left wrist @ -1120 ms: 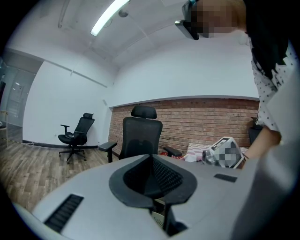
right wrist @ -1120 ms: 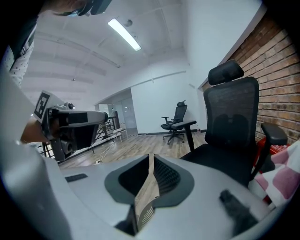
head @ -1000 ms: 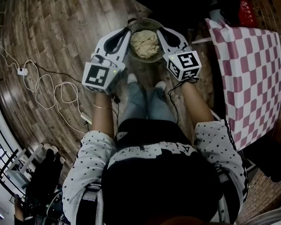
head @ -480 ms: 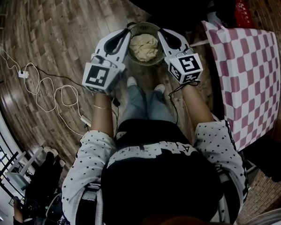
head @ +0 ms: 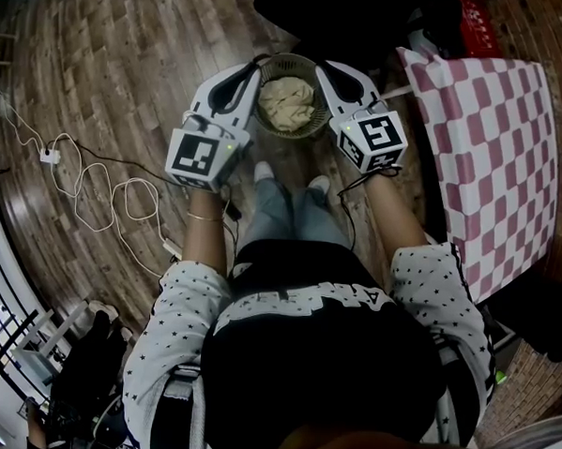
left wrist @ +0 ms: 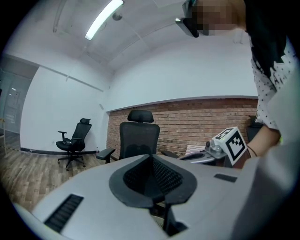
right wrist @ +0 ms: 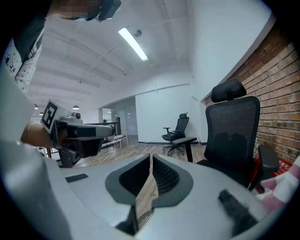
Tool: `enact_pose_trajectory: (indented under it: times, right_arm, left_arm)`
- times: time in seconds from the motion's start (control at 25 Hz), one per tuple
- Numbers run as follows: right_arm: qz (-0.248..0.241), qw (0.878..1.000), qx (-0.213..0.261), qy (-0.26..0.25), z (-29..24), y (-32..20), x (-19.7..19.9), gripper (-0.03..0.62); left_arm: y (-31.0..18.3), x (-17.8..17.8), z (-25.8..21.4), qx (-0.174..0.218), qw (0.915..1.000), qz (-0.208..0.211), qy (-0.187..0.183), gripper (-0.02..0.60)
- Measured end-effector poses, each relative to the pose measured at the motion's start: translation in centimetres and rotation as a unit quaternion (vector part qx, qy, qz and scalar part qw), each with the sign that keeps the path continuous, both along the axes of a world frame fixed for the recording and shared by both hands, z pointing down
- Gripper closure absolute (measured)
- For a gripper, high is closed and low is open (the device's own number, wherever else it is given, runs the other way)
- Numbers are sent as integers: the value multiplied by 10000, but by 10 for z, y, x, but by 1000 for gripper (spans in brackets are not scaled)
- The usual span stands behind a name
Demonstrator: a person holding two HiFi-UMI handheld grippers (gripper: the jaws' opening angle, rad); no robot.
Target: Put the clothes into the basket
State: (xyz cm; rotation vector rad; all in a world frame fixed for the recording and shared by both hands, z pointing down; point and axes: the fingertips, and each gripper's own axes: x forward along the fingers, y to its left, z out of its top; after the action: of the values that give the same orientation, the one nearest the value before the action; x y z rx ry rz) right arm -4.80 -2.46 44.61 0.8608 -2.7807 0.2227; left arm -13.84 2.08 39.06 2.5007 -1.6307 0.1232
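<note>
Clothes (head: 288,97): a beige, crumpled heap, all of it inside the basket (head: 288,133). Nothing hangs over the rim in the head view. The basket is just ahead of your shoes (head: 263,169), over the wooden floor (head: 130,51). Judged from this, loading looks done or close to it.

Left gripper (head: 251,72): tips are at the basket's left rim and the jaws are pressed together. Its own view shows nothing between the pads.

Right gripper (head: 321,69): tips are at the right rim and the jaws are likewise closed, with only a thin slit between them. A scrap of weave shows low in that view's gap. I cannot tell whether either gripper pinches the rim or only flanks it.

Risks from here:
- If you are carrying the basket between the two grippers, an uneven lift on one side would tip it. The loosely piled heap could then slide out over the low edge.
- If the hold is only a squeeze from both sides, letting the grippers drift apart would drop the basket.
- The basket is close to your toes, so a step forward could knock it.
- A white cable (head: 104,191) loops on the floor to your left. Stepping that way with both hands occupied invites a snag.
- The checked cloth (head: 501,155) hangs near your right elbow, and a wide swing could catch it.
</note>
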Motion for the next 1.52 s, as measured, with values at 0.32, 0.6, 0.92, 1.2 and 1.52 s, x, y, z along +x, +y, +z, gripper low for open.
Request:
enact_pose_trajectory:
  times: [0.32,0.6,0.92,1.2,1.52]
  right_arm:
    - [234,9996,-84,-154,-23,1,13,563]
    - [237,9991,-61,-342,-42,1,14,563]
    - [236,9990,37,-385,-58,2,17,563]
    - [228,9985,115,-481,-66,1,22,563]
    - [230,9986,66,-471,-68,4,22,563]
  left_arm:
    - [4,9,-16,66,9999,94,-82,555]
    - [-1,14,-23,99,9998,111,-114,555]
    - [-4,18,-31,133,9996,172,-156,555]
    - [-7,25,-32,135,9995,230,-177,555]
    - [-6,30,-32,143,9993,296,-163,555]
